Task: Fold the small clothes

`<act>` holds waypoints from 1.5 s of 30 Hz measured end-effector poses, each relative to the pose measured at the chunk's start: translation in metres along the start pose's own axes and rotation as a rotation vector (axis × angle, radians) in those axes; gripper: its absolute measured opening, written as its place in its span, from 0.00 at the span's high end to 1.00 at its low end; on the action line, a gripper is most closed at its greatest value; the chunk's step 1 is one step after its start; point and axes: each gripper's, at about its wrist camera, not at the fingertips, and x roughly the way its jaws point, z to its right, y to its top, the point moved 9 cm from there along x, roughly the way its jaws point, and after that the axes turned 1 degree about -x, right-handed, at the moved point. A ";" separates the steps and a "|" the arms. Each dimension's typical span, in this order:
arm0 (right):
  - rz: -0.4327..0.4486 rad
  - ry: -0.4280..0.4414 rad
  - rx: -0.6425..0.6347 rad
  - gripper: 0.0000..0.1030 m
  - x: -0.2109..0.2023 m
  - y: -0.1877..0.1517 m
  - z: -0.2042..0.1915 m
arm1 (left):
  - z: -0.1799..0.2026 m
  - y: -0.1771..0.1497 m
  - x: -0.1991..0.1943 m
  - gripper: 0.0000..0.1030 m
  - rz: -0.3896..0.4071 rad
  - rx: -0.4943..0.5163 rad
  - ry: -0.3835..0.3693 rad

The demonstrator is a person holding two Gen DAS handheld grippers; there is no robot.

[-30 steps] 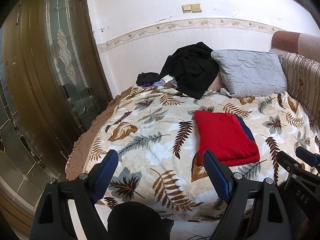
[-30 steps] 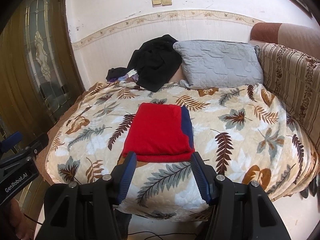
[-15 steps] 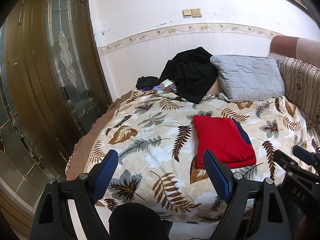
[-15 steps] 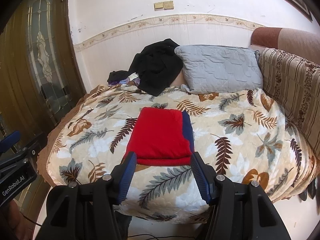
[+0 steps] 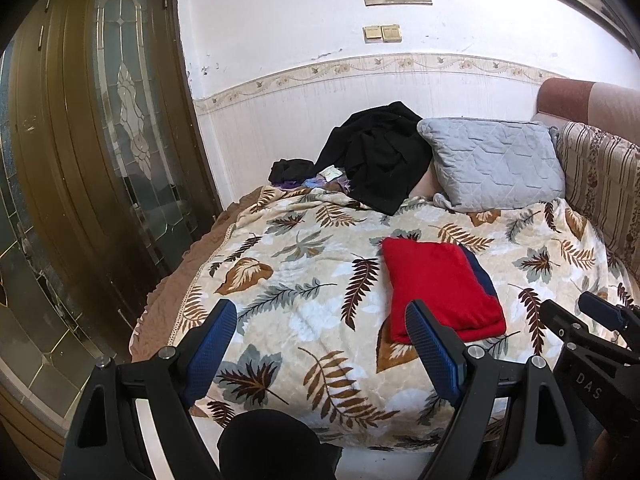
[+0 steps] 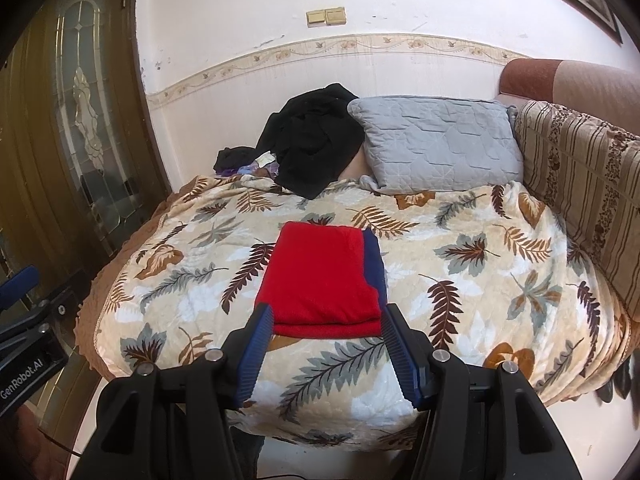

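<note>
1. My left gripper [image 5: 322, 342] hangs over the near edge of the bed [image 5: 280, 320] with its jaws spread wide and nothing between them.
2. My right gripper [image 6: 324, 340] also stands apart from any cloth, its jaws about half spread and empty, pointing down toward the bed from the near side.
3. The folded red garment [image 6: 320, 280] lies flat on the leaf-patterned blanket [image 6: 480, 280], roughly in the middle of the bed and just beyond my right gripper's blue pads [image 6: 254, 344].
4. A strip of dark blue fabric [image 6: 374, 264] shows along the garment's right edge, and a second red layer peeks out beneath its near edge.
5. In the left wrist view the garment sits to the right of centre, past the right-hand pad.
6. At the far end of the bed a grey quilted pillow [image 6: 436, 144] leans against the wall, with a heap of black clothing [image 6: 316, 144] touching its left side.
7. A glass-panelled wooden door [image 5: 100, 168] stands left of the bed.
</note>
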 end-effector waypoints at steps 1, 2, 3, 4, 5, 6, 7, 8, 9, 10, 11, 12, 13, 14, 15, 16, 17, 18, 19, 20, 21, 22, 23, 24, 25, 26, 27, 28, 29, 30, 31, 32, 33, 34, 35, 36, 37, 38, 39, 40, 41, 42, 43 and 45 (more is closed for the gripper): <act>-0.001 0.000 0.000 0.41 0.000 0.000 0.000 | 0.000 0.001 0.000 0.16 0.001 0.001 -0.001; -0.002 0.001 0.000 0.41 0.000 0.000 0.000 | 0.000 0.001 -0.001 0.16 0.003 0.000 -0.001; -0.002 0.002 0.000 0.41 0.000 0.000 -0.001 | 0.000 0.002 -0.002 0.16 0.004 -0.001 -0.002; -0.003 0.001 -0.001 0.41 0.000 0.000 -0.001 | 0.000 0.002 -0.002 0.16 0.005 -0.001 -0.003; -0.002 0.000 -0.002 0.41 0.000 0.000 -0.001 | 0.000 0.003 -0.002 0.16 0.006 -0.001 -0.003; -0.003 0.000 -0.003 0.41 0.000 0.000 -0.001 | 0.000 0.003 -0.003 0.16 0.007 -0.002 -0.002; -0.001 0.000 0.000 0.41 0.000 0.000 -0.001 | 0.000 0.003 -0.003 0.16 0.007 -0.003 -0.004; -0.001 0.001 0.000 0.41 0.000 0.000 -0.002 | 0.000 0.003 -0.003 0.16 0.007 -0.003 -0.003; -0.001 0.001 -0.001 0.41 0.000 0.000 -0.001 | 0.000 0.003 -0.003 0.16 0.008 -0.003 -0.003; 0.000 0.001 -0.001 0.41 0.000 0.000 -0.002 | 0.000 0.003 -0.003 0.16 0.007 -0.002 -0.002; 0.000 0.002 -0.003 0.41 0.000 0.000 -0.001 | 0.000 0.004 -0.003 0.16 0.008 -0.002 -0.003; 0.000 0.002 -0.004 0.41 0.001 0.000 -0.001 | 0.000 0.004 -0.003 0.16 0.008 -0.003 -0.004; 0.001 0.002 -0.005 0.41 0.001 0.000 -0.002 | 0.000 0.004 -0.003 0.16 0.008 -0.003 -0.005; -0.001 0.002 -0.003 0.41 0.001 0.000 -0.002 | 0.000 0.005 -0.003 0.16 0.008 -0.003 -0.005; -0.001 0.002 -0.003 0.41 0.001 0.000 -0.002 | 0.000 0.005 -0.003 0.16 0.008 -0.003 -0.005; -0.001 0.003 -0.005 0.41 0.001 0.000 -0.003 | 0.000 0.005 -0.003 0.16 0.007 -0.003 -0.006; -0.002 0.004 -0.007 0.41 0.002 0.000 -0.003 | 0.000 0.005 -0.003 0.16 0.007 -0.004 -0.004; -0.002 0.005 -0.009 0.41 0.002 0.001 -0.004 | 0.000 0.006 -0.003 0.16 0.006 -0.004 -0.004; -0.002 0.005 -0.012 0.41 0.002 0.000 -0.005 | 0.000 0.006 -0.002 0.16 0.005 -0.005 -0.005; -0.003 0.006 -0.015 0.41 0.004 0.001 -0.005 | 0.000 0.006 -0.002 0.16 0.004 -0.005 -0.005; -0.004 0.005 -0.017 0.41 0.005 0.001 -0.006 | 0.000 0.006 -0.001 0.16 0.002 -0.005 -0.005; -0.006 0.005 -0.019 0.41 0.006 0.002 -0.006 | 0.000 0.006 0.001 0.16 0.000 -0.005 -0.005; -0.007 0.005 -0.018 0.41 0.007 0.002 -0.006 | -0.001 0.006 0.002 0.16 -0.002 -0.005 -0.005; -0.009 0.005 -0.016 0.41 0.008 0.002 -0.006 | -0.001 0.005 0.004 0.16 -0.004 -0.005 -0.006; -0.011 0.004 -0.014 0.41 0.009 0.002 -0.005 | -0.001 0.005 0.005 0.16 -0.007 -0.005 -0.006; -0.012 0.003 -0.014 0.41 0.010 0.002 -0.005 | -0.001 0.005 0.006 0.16 -0.009 -0.005 -0.006; -0.013 0.002 -0.015 0.41 0.011 0.002 -0.005 | -0.001 0.004 0.008 0.16 -0.011 -0.004 -0.006; -0.014 0.000 -0.014 0.41 0.012 0.002 -0.005 | -0.001 0.004 0.009 0.16 -0.012 -0.004 -0.006; -0.015 0.000 -0.015 0.41 0.012 0.001 -0.005 | -0.001 0.004 0.010 0.16 -0.014 -0.005 -0.007; -0.016 -0.001 -0.015 0.41 0.013 0.001 -0.005 | -0.002 0.003 0.011 0.16 -0.015 -0.005 -0.007; -0.018 -0.003 -0.014 0.41 0.014 0.001 -0.005 | -0.001 0.003 0.012 0.16 -0.016 -0.005 -0.008; -0.019 -0.003 -0.013 0.41 0.015 0.001 -0.005 | -0.002 0.003 0.013 0.16 -0.018 -0.006 -0.008; -0.021 -0.004 -0.013 0.41 0.016 0.001 -0.005 | -0.002 0.002 0.014 0.16 -0.019 -0.007 -0.009; -0.022 -0.005 -0.013 0.41 0.016 0.000 -0.005 | -0.002 0.002 0.015 0.16 -0.020 -0.007 -0.011; -0.023 -0.006 -0.013 0.41 0.017 0.000 -0.006 | -0.002 0.002 0.016 0.16 -0.021 -0.006 -0.012; -0.023 -0.007 -0.014 0.41 0.017 0.000 -0.006 | -0.001 0.001 0.017 0.16 -0.023 -0.006 -0.012; -0.024 -0.009 -0.014 0.41 0.018 0.000 -0.007 | -0.001 0.001 0.018 0.16 -0.024 -0.006 -0.013; -0.026 -0.009 -0.015 0.41 0.019 -0.001 -0.007 | -0.001 0.001 0.019 0.16 -0.026 -0.006 -0.014; -0.028 -0.010 -0.017 0.41 0.020 -0.001 -0.008 | -0.001 0.000 0.020 0.16 -0.027 -0.006 -0.015; -0.030 -0.010 -0.018 0.41 0.021 -0.001 -0.008 | -0.001 0.000 0.021 0.16 -0.028 -0.006 -0.016; -0.031 -0.012 -0.018 0.41 0.021 -0.002 -0.009 | -0.001 -0.001 0.021 0.16 -0.029 -0.007 -0.017; -0.032 -0.012 -0.019 0.41 0.021 -0.002 -0.009 | -0.001 -0.001 0.022 0.16 -0.030 -0.008 -0.018; -0.033 -0.013 -0.020 0.41 0.022 -0.003 -0.009 | -0.001 -0.002 0.022 0.16 -0.030 -0.009 -0.019; -0.036 -0.016 -0.022 0.41 0.023 -0.003 -0.009 | -0.002 -0.003 0.023 0.16 -0.035 -0.010 -0.019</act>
